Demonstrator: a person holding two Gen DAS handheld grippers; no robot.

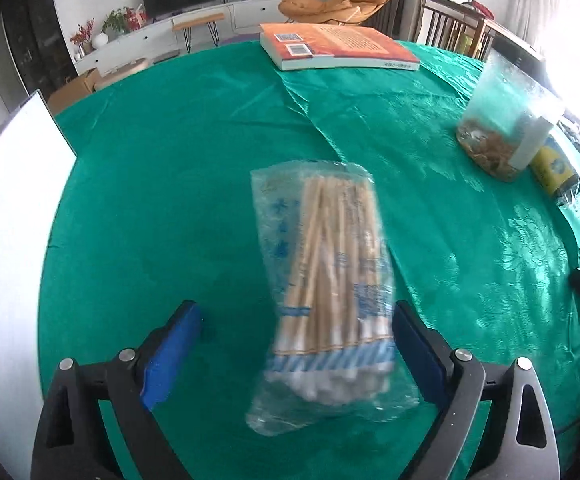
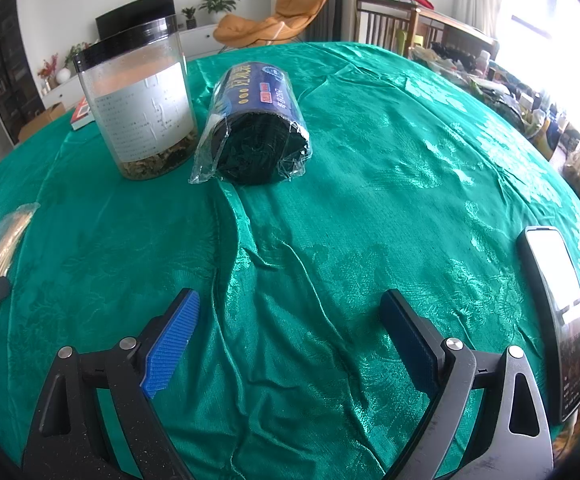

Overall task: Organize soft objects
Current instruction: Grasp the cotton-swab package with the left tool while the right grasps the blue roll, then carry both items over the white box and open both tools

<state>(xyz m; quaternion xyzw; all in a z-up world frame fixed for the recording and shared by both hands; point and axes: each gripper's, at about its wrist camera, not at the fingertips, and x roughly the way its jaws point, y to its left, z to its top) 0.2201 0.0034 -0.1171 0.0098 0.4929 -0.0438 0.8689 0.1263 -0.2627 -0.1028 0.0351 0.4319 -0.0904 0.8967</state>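
Cotton swab bag [image 1: 326,280]: a clear plastic pack of wooden-stick swabs, lying on the green tablecloth [image 1: 170,184], cotton tips toward the camera, slightly blurred.
Left wrist view, left gripper [image 1: 296,354]: jaws spread wide and released; the bag's near end lies between the blue pads, close against the right-hand pad, well apart from the left-hand one, and not pinched.
Left wrist view, book [image 1: 338,46]: orange cover, flat at the far edge of the table.
Left wrist view, jar [image 1: 506,120]: clear plastic, tilted by the lens, dried bits at the bottom, at the right; a yellow-labelled roll [image 1: 552,164] just behind it.
Left wrist view, white board [image 1: 14,216]: stands at the left edge of the table.
Left wrist view, right edge: a dark piece of the other gripper shows.
Right wrist view, right gripper [image 2: 290,344]: jaws apart and released, nothing between the pads, only wrinkled cloth beneath.
Right wrist view, jar [image 2: 138,96]: upright, black lid, white label, far left of centre.
Right wrist view, roll [image 2: 256,128]: dark bags wrapped in clear film, lying on its side just beside the jar.
Right wrist view, phone [image 2: 558,312]: dark, screen up, at the right edge.
Right wrist view, swab bag [image 2: 4,244]: at the far left edge, partly cut off, with a black tip of the left gripper at its near end.
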